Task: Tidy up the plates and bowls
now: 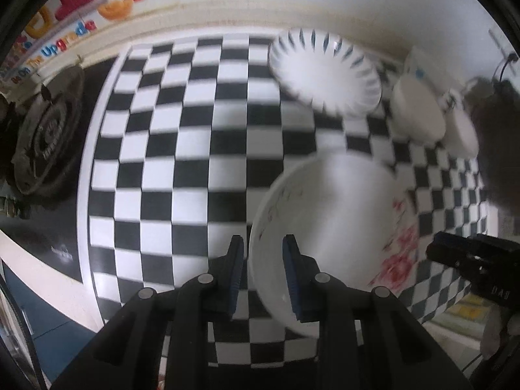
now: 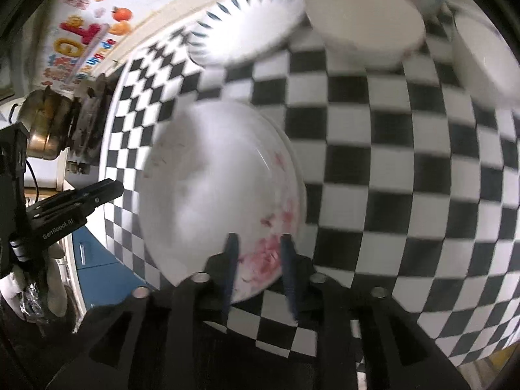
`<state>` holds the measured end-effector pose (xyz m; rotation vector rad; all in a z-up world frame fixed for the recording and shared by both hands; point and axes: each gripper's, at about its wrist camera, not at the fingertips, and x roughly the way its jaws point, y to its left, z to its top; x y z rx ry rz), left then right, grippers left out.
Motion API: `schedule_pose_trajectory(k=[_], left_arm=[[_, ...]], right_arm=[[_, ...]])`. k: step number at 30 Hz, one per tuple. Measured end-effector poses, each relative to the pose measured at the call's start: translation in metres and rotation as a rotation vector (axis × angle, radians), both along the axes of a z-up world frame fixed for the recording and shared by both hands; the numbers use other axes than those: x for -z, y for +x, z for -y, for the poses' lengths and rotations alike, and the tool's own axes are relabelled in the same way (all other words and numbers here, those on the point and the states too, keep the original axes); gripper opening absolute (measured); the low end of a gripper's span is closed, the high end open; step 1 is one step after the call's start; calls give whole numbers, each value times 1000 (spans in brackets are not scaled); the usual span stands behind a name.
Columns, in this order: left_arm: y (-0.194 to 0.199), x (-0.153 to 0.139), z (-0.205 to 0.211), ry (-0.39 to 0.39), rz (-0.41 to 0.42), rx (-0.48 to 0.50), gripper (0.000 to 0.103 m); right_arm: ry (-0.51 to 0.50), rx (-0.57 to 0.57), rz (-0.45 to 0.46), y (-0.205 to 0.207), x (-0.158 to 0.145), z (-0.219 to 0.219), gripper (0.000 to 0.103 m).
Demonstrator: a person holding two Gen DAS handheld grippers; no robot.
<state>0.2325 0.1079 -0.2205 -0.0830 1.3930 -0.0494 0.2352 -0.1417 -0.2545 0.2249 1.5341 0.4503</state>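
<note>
A: Plates are sitting loose across the checkered mat (image 1: 182,149). The floral plate (image 1: 328,227) is lying nearest, on the mat's near side, and both grippers are crowding it.

B: Is either one holding it?

A: I am not seeing a hold. The left gripper (image 1: 263,260) is showing its jaws apart, straddling the plate's left rim, with a gap on each side. The right gripper (image 2: 258,256) is likewise standing with its jaws apart over the red flowers at the near edge (image 2: 263,253). Both views are blurring, so whether a pad is touching the rim, I cannot tell.

B: So which step is this?

A: I am judging it as the approach for the pick-up of the floral plate, grasp not yet made. The blue-striped plate (image 1: 325,71) is waiting at the far edge, well apart, with a white bowl (image 1: 419,110) just beside it and a second white bowl (image 2: 487,58) further right.

B: And the next move?

A: One gripper is needing to slide its lower finger under the rim and pinch; the rim is thin and glazed, so a shallow bite is risking a slip. Then the plate is probably going onto the striped one, clear of the bowls. The stove burner (image 1: 45,130) at the left is staying out of it.
</note>
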Motion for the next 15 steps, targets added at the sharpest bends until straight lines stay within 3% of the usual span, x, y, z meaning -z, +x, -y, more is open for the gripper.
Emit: schedule_pose_trajectory(k=[3, 7, 15], left_arm=[[19, -17, 0, 4, 51, -11, 25], [52, -31, -6, 8, 93, -39, 25], [119, -18, -17, -1, 72, -82, 25]], right_arm=[[-4, -16, 49, 18, -23, -6, 49], [-8, -21, 112, 51, -46, -11, 49], [-59, 41, 154, 144, -51, -4, 49]])
